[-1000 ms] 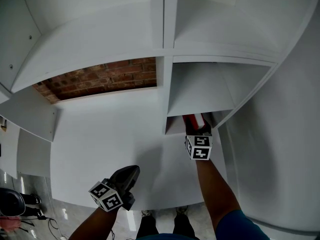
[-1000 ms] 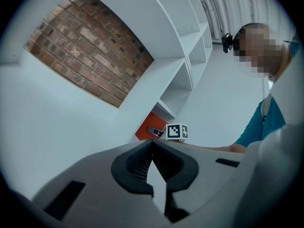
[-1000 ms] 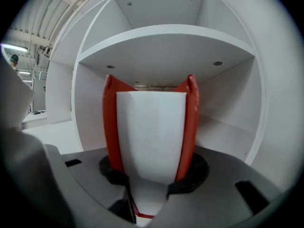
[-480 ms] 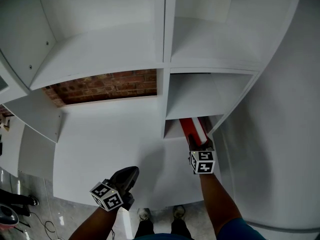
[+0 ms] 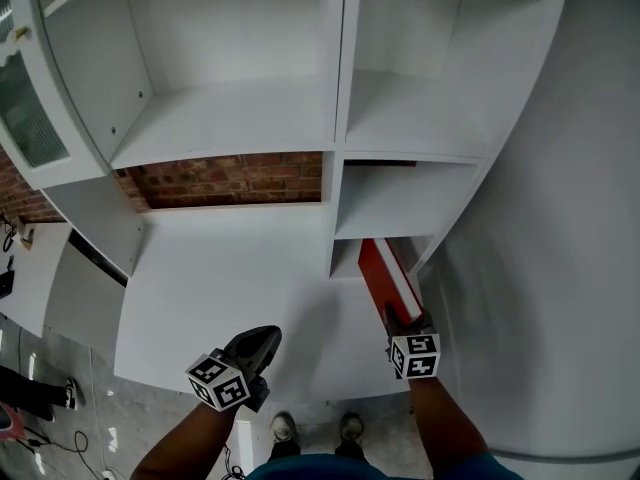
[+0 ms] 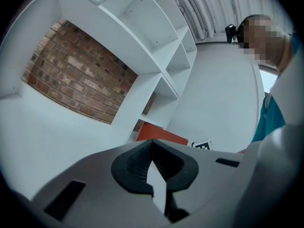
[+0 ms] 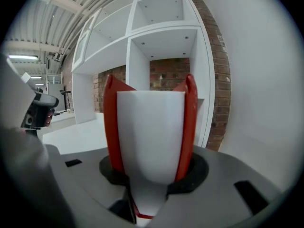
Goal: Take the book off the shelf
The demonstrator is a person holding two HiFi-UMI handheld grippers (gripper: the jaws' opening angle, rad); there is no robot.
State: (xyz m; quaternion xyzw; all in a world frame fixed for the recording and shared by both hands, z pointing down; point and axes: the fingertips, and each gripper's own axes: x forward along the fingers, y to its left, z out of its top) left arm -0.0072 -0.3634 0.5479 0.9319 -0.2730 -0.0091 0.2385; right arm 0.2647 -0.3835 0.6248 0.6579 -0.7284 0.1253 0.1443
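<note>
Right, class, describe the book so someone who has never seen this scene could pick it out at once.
Find the white shelf unit and go to its lowest right-hand compartment. A red-covered book slants out of it, gripped by the right gripper. Its red covers around white pages stand out from the all-white boards.

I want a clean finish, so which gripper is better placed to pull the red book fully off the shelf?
Right. The right gripper is clamped on the red book, whose far end is at the shelf opening. The left gripper is shut, empty and off to the side.
</note>
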